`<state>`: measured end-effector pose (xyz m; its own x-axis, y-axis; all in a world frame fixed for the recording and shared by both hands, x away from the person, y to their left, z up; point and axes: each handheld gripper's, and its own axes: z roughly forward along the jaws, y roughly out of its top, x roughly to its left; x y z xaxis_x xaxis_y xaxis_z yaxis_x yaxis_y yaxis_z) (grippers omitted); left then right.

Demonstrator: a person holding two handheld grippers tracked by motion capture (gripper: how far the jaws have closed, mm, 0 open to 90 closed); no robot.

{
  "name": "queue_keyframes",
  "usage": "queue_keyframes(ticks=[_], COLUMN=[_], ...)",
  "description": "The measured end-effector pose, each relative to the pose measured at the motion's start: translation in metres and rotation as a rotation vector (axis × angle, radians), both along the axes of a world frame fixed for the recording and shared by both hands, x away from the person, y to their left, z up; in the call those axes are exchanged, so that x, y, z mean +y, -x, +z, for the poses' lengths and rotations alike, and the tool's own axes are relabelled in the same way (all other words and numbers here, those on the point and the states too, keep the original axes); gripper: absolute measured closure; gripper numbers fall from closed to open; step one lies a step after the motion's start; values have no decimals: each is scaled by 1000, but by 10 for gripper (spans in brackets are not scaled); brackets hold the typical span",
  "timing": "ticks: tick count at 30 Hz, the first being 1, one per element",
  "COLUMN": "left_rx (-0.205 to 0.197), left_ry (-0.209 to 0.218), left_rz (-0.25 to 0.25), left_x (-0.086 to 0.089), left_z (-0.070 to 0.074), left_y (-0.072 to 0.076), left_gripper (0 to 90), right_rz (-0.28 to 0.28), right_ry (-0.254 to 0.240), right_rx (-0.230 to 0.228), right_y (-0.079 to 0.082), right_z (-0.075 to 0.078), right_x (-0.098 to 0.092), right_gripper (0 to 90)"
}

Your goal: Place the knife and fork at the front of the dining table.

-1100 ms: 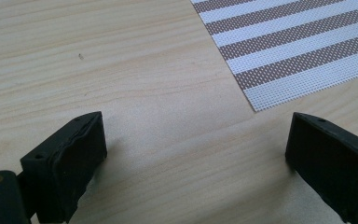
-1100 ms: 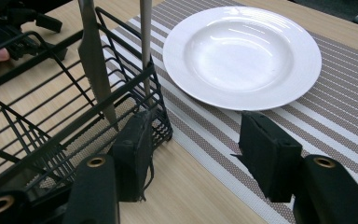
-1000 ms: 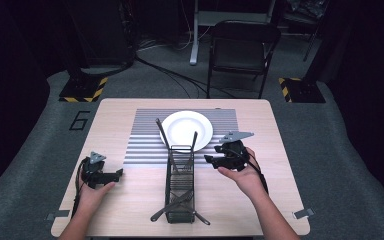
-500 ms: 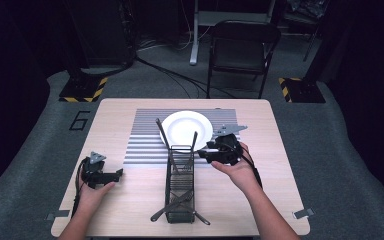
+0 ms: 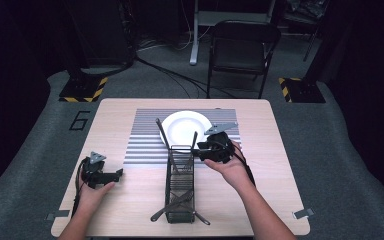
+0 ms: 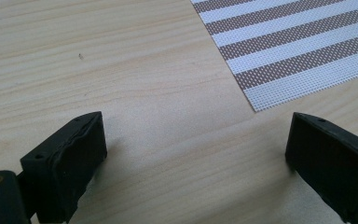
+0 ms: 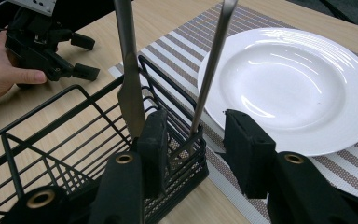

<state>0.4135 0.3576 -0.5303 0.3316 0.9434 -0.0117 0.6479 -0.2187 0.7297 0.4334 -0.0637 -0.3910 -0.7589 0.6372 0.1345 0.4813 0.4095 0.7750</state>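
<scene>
We see right tongs (image 7: 193, 140) closing around fork handle (image 7: 209, 70) in black cutlery rack (image 5: 180, 187), not yet pinching; white plate (image 5: 185, 127) bare; left tongs (image 6: 196, 154) spread, idle on tabletop (image 6: 121, 70).

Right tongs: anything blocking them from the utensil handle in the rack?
Nothing visible. The right tongs, which have just been closing, already straddle the thin handle at the rack end cup; pads not yet pressing. The knife stands just beside the left pad.
</scene>
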Motion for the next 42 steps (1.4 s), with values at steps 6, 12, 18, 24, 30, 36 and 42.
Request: queue_keyframes(ticks=[6,12,18,24,30,36,42], left_rx=[0,0,-1,-1,0,0,0], left_ry=[0,0,1,1,1,0,0], left_rz=[0,0,0,0,0,0,0], left_x=[0,0,0,0,0,0,0], left_z=[0,0,0,0,0,0,0], left_y=[0,0,0,0,0,0,0], left_gripper=[50,50,51,50,51,50,50], right_rz=[8,13,18,22,25,18,29], right_ry=[-6,-10,-9,-9,-9,4,-1], right_rx=[-8,-1,-8,-7,-13,-31,-41], right_y=[-5,-10,-11,-11,-12,-7,-3], right_z=[-3,-6,-5,-5,-5,-2,-1], right_x=[5,10,13,16,14,13,14], right_gripper=[627,656,685,745,797,822,835])
